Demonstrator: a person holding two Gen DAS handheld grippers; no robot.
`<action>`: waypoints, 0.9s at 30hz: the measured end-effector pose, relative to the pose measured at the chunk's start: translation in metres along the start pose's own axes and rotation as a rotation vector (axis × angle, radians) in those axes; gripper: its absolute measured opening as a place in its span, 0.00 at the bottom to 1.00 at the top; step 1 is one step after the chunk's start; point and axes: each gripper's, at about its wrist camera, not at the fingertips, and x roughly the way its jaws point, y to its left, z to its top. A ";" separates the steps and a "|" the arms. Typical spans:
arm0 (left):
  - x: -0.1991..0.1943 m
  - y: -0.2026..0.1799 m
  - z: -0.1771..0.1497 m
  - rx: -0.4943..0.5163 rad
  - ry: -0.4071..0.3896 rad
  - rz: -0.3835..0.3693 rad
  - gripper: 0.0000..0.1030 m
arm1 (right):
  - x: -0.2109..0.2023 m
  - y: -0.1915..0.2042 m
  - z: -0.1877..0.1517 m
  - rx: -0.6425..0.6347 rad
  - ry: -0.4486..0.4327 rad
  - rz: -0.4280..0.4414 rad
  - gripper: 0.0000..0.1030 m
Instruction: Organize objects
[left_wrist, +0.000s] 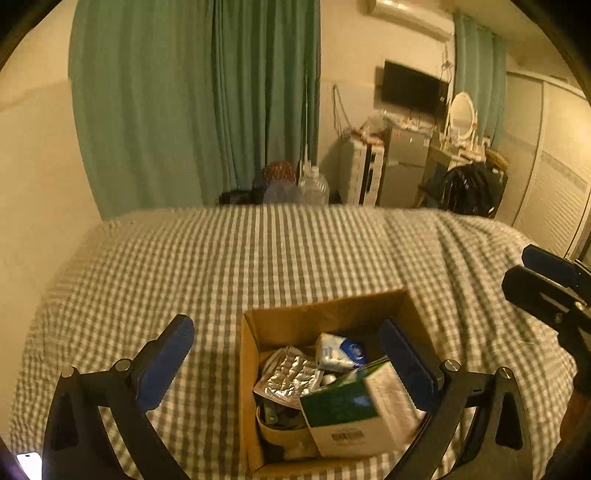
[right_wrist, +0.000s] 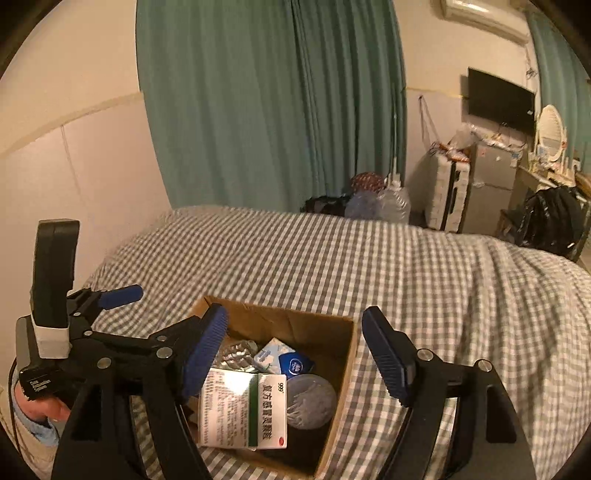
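An open cardboard box sits on the checked bed. It holds a green-and-white medicine box, a silver blister pack, a blue-and-white packet and a round container of cotton swabs. My left gripper is open and empty above the box's left side. My right gripper is open and empty above the box; it also shows at the right edge of the left wrist view. The left gripper's body shows at the left of the right wrist view.
The grey-and-white checked bed cover spreads around the box. Green curtains, plastic bottles, a white suitcase, a small fridge, a black bag and a wall TV stand beyond the bed.
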 end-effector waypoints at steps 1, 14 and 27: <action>-0.015 -0.001 0.002 0.001 -0.023 -0.003 1.00 | -0.012 0.004 0.003 -0.005 -0.015 -0.009 0.73; -0.163 -0.001 0.012 -0.011 -0.259 0.037 1.00 | -0.160 0.047 0.030 -0.073 -0.213 -0.182 1.00; -0.179 0.010 -0.068 -0.096 -0.336 0.115 1.00 | -0.190 0.057 -0.031 -0.011 -0.324 -0.238 1.00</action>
